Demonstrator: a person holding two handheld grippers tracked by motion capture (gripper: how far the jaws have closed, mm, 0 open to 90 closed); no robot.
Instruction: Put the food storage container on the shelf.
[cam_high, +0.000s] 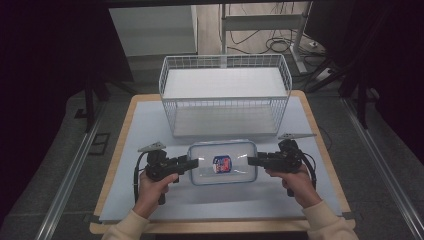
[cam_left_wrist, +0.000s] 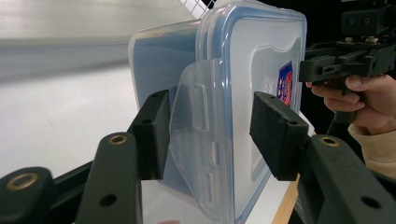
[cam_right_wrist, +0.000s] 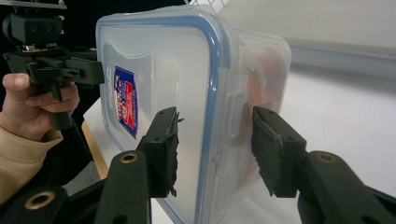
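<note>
A clear plastic container with a blue-rimmed lid and a red-and-blue label sits between both grippers, near the table's front. My left gripper is shut on its left end. In the left gripper view the two pads clamp the container across lid and base, beside a latch flap. My right gripper holds the opposite end. In the right gripper view its pads press on the lid and base of the container. Something orange shows dimly inside it.
A white wire basket stands just behind the container, open at the top. The pale blue mat covers the wooden table. Cables and table legs lie on the floor beyond.
</note>
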